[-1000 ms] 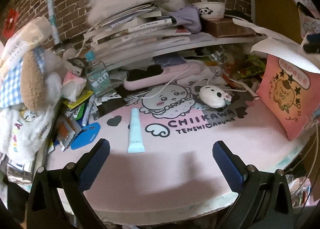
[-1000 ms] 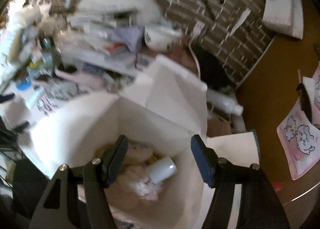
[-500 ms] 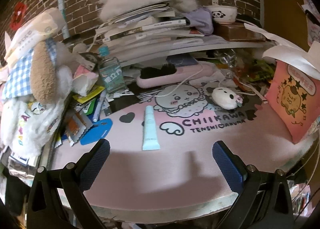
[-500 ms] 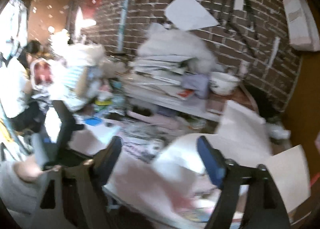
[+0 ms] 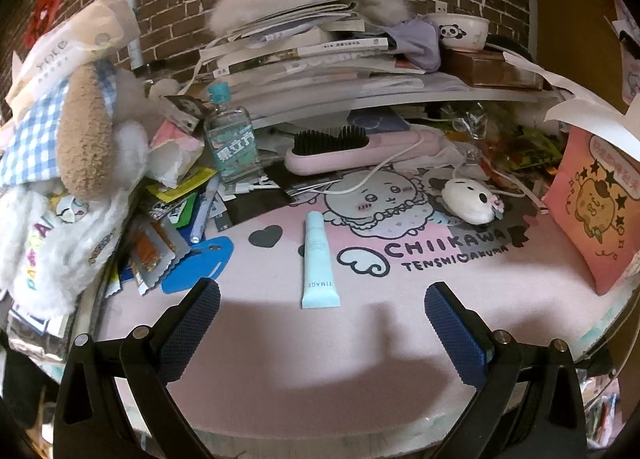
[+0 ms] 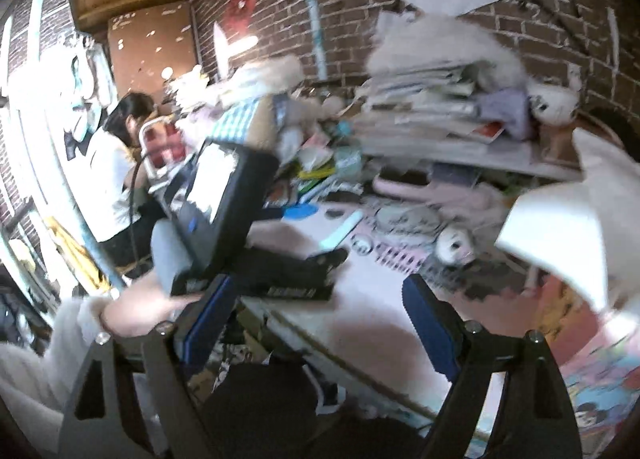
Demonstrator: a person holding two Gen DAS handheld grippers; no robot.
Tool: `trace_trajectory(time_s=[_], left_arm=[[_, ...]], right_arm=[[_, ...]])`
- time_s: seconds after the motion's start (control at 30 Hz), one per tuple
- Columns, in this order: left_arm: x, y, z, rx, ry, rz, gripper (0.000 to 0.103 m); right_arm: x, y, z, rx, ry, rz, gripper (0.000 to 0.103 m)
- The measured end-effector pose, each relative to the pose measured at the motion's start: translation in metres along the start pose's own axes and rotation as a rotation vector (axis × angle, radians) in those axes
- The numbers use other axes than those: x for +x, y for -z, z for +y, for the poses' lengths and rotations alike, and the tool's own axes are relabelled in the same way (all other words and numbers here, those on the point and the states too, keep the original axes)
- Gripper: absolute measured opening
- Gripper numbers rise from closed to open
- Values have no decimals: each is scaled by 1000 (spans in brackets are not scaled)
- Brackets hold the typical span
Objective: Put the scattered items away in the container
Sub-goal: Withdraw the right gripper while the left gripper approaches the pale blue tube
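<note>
**Both grippers wide apart and empty, pale blue tube lying on the pink mat**

Left wrist view: left gripper (image 5: 320, 323) spread wide, nothing between its blue-padded fingers (image 5: 192, 323), low in frame over the pink printed desk mat (image 5: 360, 359). Just above frame centre lies the pale blue squeeze tube (image 5: 318, 261): soft plastic, flat crimped end toward the camera with dark lettering, narrower white cap end pointing away. It lies flat on the mat, apart from the gripper, in line with the gap between the fingers. Right of it a white plush panda-like toy (image 5: 468, 199) sits on the mat print. Behind, a pink hairbrush with black bristles (image 5: 348, 149); left of that a clear bottle with teal cap (image 5: 230, 139), upright. Far left a white and tan plush in blue check cloth (image 5: 68, 147). Right edge a pink illustrated pouch (image 5: 596, 207).

Right wrist view, blurred: right gripper (image 6: 316, 311) also released, fingers wide, empty. The tube (image 6: 340, 233) shows mid-frame on the mat. A white open box flap (image 6: 568, 215) fills the right side; its inside is not visible. A person's hand (image 6: 136, 311) at lower left.
</note>
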State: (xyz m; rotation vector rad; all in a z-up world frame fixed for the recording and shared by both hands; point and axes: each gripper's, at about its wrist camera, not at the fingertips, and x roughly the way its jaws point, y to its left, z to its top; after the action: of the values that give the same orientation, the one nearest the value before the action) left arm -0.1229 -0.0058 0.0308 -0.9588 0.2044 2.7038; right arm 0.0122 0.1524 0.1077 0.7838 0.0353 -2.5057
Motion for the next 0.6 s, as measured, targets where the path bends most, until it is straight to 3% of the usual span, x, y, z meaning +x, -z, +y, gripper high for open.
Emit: trace_trajectory(time_s=[0.27,0.33,0.47,0.53,0.6], left_arm=[[19,-7,10,-45,34,17,91],[25,-10,11,-50,40,30,84],[37,-16,14,-60,49,50,81],[43,-18,15,-64,53,61,66],[49,-19,16,-66,61,79,59]], right_arm=[[29,28,-13,61,13,44,84],[34,31,-16,76,10,58,84],[37,33,-20,86,14,65,84],[38,33,-22,91,16,66,84],[38,33,-24,97,18,66,84]])
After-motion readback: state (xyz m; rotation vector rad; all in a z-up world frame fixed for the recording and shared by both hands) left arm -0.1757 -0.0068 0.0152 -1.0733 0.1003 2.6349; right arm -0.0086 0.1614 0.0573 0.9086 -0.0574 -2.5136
